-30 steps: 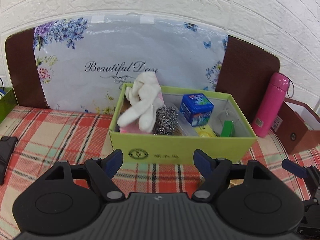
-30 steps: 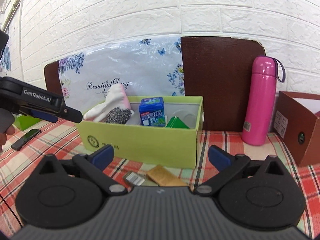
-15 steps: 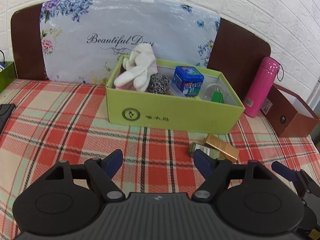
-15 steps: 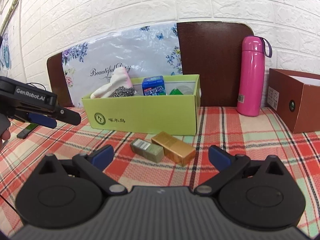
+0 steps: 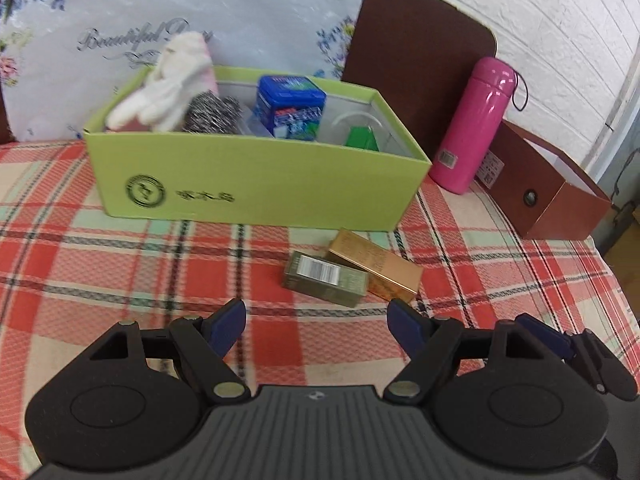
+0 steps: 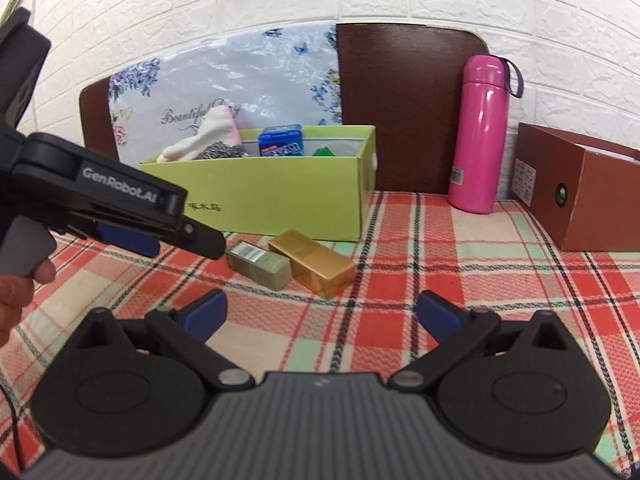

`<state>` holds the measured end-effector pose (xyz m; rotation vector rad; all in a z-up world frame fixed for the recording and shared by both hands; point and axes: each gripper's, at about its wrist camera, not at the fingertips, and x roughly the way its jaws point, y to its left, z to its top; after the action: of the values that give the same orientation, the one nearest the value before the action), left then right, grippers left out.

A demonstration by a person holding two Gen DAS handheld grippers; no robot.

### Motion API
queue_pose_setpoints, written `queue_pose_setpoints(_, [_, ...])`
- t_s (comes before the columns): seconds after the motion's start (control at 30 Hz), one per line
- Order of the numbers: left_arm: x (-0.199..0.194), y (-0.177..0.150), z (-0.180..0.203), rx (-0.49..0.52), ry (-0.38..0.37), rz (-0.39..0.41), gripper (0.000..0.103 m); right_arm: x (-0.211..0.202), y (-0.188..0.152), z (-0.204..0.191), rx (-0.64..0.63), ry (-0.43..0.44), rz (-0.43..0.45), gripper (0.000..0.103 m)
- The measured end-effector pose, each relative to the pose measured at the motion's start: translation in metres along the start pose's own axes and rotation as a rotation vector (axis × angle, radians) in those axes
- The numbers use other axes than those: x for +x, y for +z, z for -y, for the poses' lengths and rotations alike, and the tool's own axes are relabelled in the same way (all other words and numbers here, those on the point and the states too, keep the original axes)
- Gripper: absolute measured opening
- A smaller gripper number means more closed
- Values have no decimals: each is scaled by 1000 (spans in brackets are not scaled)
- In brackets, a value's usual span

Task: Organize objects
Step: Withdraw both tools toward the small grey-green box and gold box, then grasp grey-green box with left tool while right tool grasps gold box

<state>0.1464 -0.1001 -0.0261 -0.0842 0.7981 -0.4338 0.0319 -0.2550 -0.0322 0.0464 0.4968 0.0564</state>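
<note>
On the plaid cloth, in the left wrist view, two small boxes lie side by side and touching, just in front of the green box; the olive box sits at twelve o'clock from the left tongs, slightly right of centre, and the gold box at about one o'clock behind it; both long axes run from ten o'clock to four o'clock, so they lie slantwise across the gap, not in line with it; the olive box shows its barcode face upward near its ten o'clock end; the left tongs stand wide open and empty, apart from both boxes; the green box holds a white glove, a scourer, a blue tin and something green; a pink flask and a brown box stand at two o'clock.

Across the same cloth, in the right wrist view, the gold box lies at twelve o'clock from the right tongs and the olive box at eleven; their long axes again run ten to four; the right tongs gape open, holding nothing; the left tongs reach in from nine o'clock, tips just beside the olive box's near end, though contact cannot be told; I judge the left hand nearer the olive box, the right nearer the gold.
</note>
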Motion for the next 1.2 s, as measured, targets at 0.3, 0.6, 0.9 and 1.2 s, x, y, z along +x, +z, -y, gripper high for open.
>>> queue_pose_setpoints(0.3, [49,1,12,1,94,-5,81,3,-11,26,41,-23,-40,103])
queue_pose_setpoints(0.6, [23,1,-46,-105,169,37,81,43,1,25,1,59,-81,103])
queue_pose_setpoints(0.9, [23,12,-53,-182,147,24,81,99,23,5,-99,102,-138,85])
queue_pose_setpoints(1.2, [45,29,-53,-175,131,36,66,84,12,0,-65,117,-162,35])
